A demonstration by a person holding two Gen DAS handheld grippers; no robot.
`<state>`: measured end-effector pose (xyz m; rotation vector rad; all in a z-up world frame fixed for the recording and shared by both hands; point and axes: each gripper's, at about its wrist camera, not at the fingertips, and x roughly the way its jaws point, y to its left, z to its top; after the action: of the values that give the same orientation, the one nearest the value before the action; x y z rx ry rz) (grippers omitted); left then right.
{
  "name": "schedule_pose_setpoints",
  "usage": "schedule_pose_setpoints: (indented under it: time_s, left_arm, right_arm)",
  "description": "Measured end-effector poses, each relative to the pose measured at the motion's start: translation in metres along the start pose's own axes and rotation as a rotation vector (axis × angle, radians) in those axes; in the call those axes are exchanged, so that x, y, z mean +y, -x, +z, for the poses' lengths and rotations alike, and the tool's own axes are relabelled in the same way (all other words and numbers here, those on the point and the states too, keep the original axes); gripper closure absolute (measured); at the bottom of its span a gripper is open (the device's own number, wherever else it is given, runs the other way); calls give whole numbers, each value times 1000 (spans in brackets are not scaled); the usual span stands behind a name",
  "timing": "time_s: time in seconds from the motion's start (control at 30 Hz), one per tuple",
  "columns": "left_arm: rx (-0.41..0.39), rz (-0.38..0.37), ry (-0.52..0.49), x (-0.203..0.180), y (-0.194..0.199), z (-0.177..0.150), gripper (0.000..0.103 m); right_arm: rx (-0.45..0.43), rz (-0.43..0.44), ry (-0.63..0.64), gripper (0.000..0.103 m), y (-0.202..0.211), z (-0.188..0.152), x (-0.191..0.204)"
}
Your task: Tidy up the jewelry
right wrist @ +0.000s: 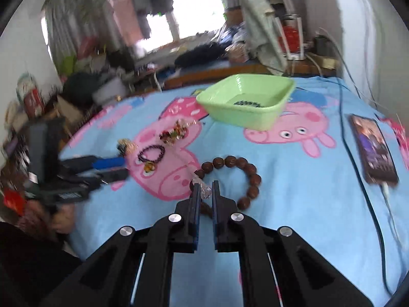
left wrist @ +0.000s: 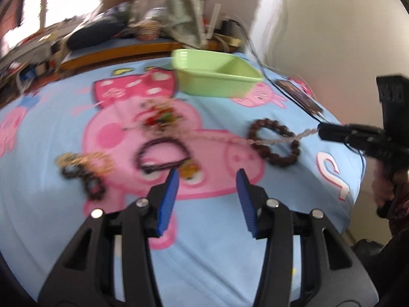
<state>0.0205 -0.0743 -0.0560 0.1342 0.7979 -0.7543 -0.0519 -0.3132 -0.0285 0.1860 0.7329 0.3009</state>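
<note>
My right gripper [right wrist: 205,188] is shut on a pale crystal necklace [right wrist: 205,190]; in the left wrist view the gripper [left wrist: 322,131] shows at right with the chain [left wrist: 219,138] stretched left toward a colourful bead cluster [left wrist: 159,117]. A brown bead bracelet [right wrist: 249,172] lies just beyond the right gripper, also in the left wrist view [left wrist: 277,153]. My left gripper [left wrist: 207,177] is open and empty above a thin dark bracelet [left wrist: 163,154]. It shows in the right wrist view [right wrist: 118,166]. A green bin [right wrist: 245,101] holds a dark beaded piece [right wrist: 249,103].
A phone [right wrist: 372,148] with a cable lies at the right of the blue cartoon bedsheet [right wrist: 294,192]. Gold and dark bracelets [left wrist: 84,168] lie at the left. Clutter and a wooden edge [left wrist: 122,51] stand behind the bed. A wall [left wrist: 332,25] is at the right.
</note>
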Motion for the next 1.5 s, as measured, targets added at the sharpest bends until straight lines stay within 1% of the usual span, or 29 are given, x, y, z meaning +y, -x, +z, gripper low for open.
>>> schedule_pose_setpoints:
  time_s: [0.03,0.1,0.17,0.23,0.33,0.4,0.47,0.5,0.53,0.57,0.6,0.63,0.67,0.7,0.77,0.83,0.87,0.9,0.97,1.07,1.13,1.27,1.4,1.5]
  left_arm:
    - [-2,-7,-28,-8,-3,2,38]
    - [-22,-18,-98,-26,-11,7,34]
    - [-26,-12,-198,-45,-24,11,33]
    - [-24,-4,-262,-55,-35,14,33]
    - [-8,-11,-304,-63,-49,19,33]
    - [-14,-20,-332,-69,-53,19,33]
    - [-9,-10,-351,-72,-57,18,34]
    - [5,-20,-345,-72,-60,20,47]
    - [14,-35,-332,-69,-62,21,65]
    - [29,-64,-307,-64,-63,23,76]
    - [42,-81,-269,-57,-65,25,98]
    - [50,-93,-238,-52,-65,26,97]
    - [47,-107,-193,-43,-63,30,97]
    - [37,-115,-168,-39,-59,32,97]
    - [9,-132,-127,-32,-45,37,97]
    - [-40,-177,-84,-24,-23,52,97]
    - [-58,-187,-79,-23,-16,57,97]
    - [-94,-204,-69,-21,-3,68,97]
    - [-134,-232,-53,-19,12,87,97]
    - [-172,-260,-34,-18,23,113,97]
    - [-192,-261,-32,-19,27,129,97]
    - [-217,-231,-68,-24,25,161,97]
    - [-229,-205,-80,-23,21,189,97]
    - [-260,-192,-85,-22,23,212,97]
  right_arm:
    - [-7,11,-14,103,6,-3,-1]
    - [-17,22,-21,103,12,-6,0]
    - [-23,37,-29,103,15,-8,0]
    - [-35,75,-49,103,18,-7,1]
    - [-86,113,-48,103,30,0,6]
    - [-128,141,-46,103,42,7,9]
    - [-167,176,-37,103,55,15,14]
    - [-180,192,-33,103,59,18,15]
    - [-191,212,-30,103,64,21,17]
    - [-193,218,-31,103,65,22,17]
    - [-196,222,-33,103,65,23,17]
    - [-195,218,-34,103,64,24,16]
    - [-194,210,-37,103,63,25,14]
    - [-191,201,-43,103,60,26,11]
    - [-188,191,-64,103,56,30,5]
    - [-195,189,-66,103,51,40,1]
    - [-199,189,-62,103,49,43,0]
    - [-202,190,-57,103,47,49,0]
    - [-207,194,-39,103,39,64,2]
    - [-207,217,-16,103,25,83,5]
    - [-200,219,1,103,11,95,8]
    - [-192,214,1,103,-7,113,7]
    - [-213,181,1,103,-9,135,-3]
    - [-241,168,-3,103,-3,152,-12]
